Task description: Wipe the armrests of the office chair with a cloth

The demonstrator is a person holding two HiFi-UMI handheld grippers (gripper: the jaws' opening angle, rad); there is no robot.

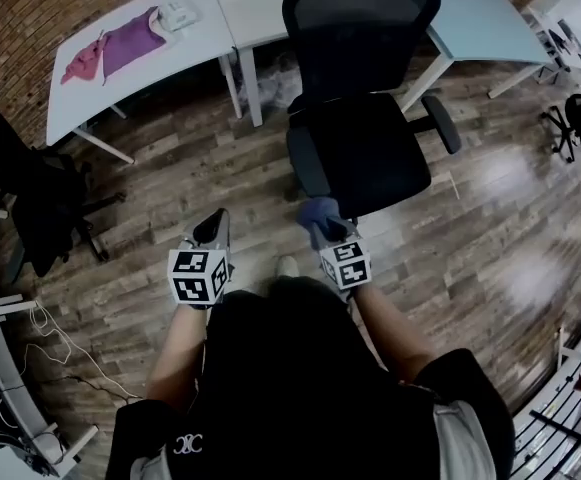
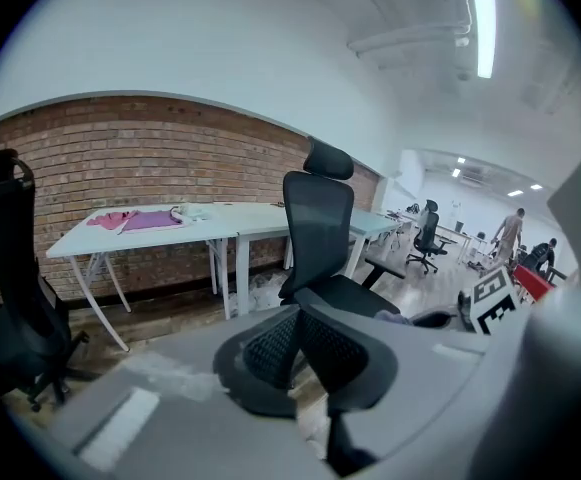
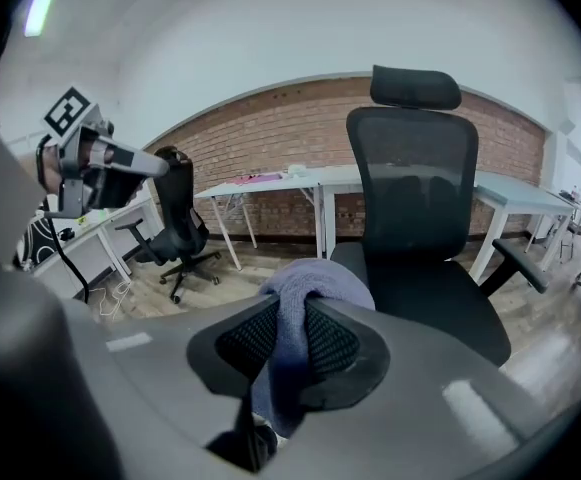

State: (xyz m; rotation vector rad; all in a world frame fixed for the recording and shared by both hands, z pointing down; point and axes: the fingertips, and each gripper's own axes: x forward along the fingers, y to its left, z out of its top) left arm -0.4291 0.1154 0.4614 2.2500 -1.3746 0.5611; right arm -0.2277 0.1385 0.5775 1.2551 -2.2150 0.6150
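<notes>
Within right gripper (image 3: 288, 340), cloth (image 3: 315, 283) pinched, lower end hidden

An open-plan office: white desks (image 1: 185, 46) along a brick wall (image 2: 120, 153), a black mesh office chair (image 1: 365, 148), more swivel chairs (image 2: 427, 240) beyond.
</notes>
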